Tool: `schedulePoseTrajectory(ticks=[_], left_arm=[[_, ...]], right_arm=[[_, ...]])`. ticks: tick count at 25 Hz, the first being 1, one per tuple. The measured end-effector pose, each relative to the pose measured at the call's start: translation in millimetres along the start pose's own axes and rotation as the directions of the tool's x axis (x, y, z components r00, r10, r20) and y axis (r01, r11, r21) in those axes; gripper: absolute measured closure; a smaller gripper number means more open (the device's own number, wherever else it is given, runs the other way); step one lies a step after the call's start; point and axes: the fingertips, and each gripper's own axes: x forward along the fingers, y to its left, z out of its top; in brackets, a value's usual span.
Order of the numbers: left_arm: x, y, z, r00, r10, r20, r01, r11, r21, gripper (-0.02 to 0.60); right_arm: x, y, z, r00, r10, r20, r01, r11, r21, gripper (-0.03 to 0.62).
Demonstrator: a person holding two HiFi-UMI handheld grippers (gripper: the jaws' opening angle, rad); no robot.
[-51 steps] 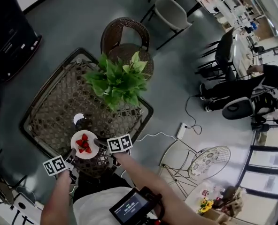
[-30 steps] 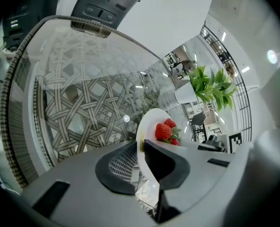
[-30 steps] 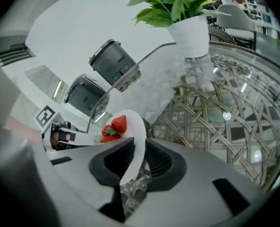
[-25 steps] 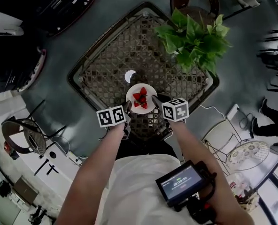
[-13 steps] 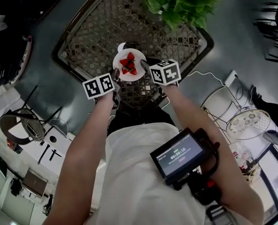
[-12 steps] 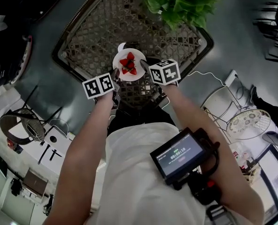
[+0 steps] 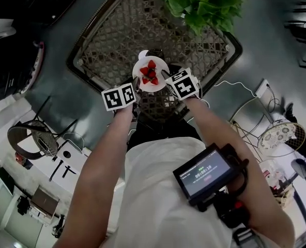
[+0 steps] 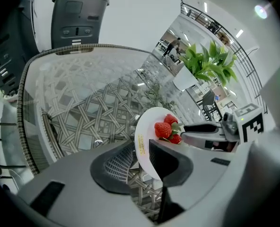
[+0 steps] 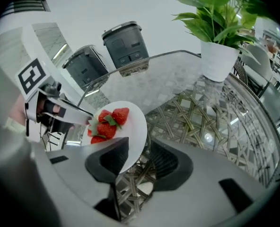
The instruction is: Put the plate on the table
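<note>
A white plate (image 7: 144, 81) with strawberries (image 7: 150, 74) sits level at the near edge of the glass-topped wicker table (image 7: 122, 30); I cannot tell whether it touches the glass. My left gripper (image 7: 136, 88) is shut on the plate's left rim (image 8: 141, 148), both pads against it. My right gripper (image 7: 167, 79) is on the opposite rim, and its jaws are opening. In the right gripper view the plate (image 9: 136, 126) lies against one jaw of that gripper (image 9: 137, 149), with a gap to the other. The strawberries (image 9: 109, 122) show there, and the strawberries (image 8: 166, 128) show in the left gripper view.
A potted green plant (image 7: 204, 1) in a white pot (image 9: 218, 58) stands at the table's far right corner. A small white round thing (image 7: 142, 54) lies just beyond the plate. Two dark bins (image 9: 126, 44) stand past the table. A screen device (image 7: 207, 174) hangs at the person's chest.
The head view has swung round and moved in over the table. The plate and both grippers stay together at the near edge, a little right of half a second ago.
</note>
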Motion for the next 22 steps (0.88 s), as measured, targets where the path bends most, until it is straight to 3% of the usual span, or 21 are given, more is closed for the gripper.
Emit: schedulePoseTrajectory(ticks=[2, 7, 14, 19, 22], left_arm=[[-1, -1, 1, 1.000, -0.009, 0.000, 0.009, 1.000, 0.012, 0.483], [-8, 0, 1, 1.000, -0.004, 0.013, 0.004, 0.999, 0.043, 0.482], [-27, 0, -3, 0.999, -0.003, 0.048, 0.000, 0.998, 0.061, 0.482], [-42, -8, -14, 0.994, -0.080, 0.075, 0.074, 0.994, 0.081, 0.483], [-55, -12, -22, 0.990, -0.106, 0.097, 0.097, 0.992, 0.086, 0.483]], right_arm=[[0, -3, 0, 1.000, -0.028, -0.007, 0.028, 1.000, -0.014, 0.442], [-10, -11, 1, 0.999, -0.043, 0.012, 0.043, 0.999, 0.021, 0.437], [-34, -21, 0, 0.995, -0.051, 0.081, 0.039, 0.989, 0.143, 0.439], [-51, -21, -11, 0.995, -0.061, 0.082, 0.044, 0.980, 0.193, 0.445], [-64, -21, -13, 0.990, -0.071, 0.119, 0.043, 0.974, 0.221, 0.557]])
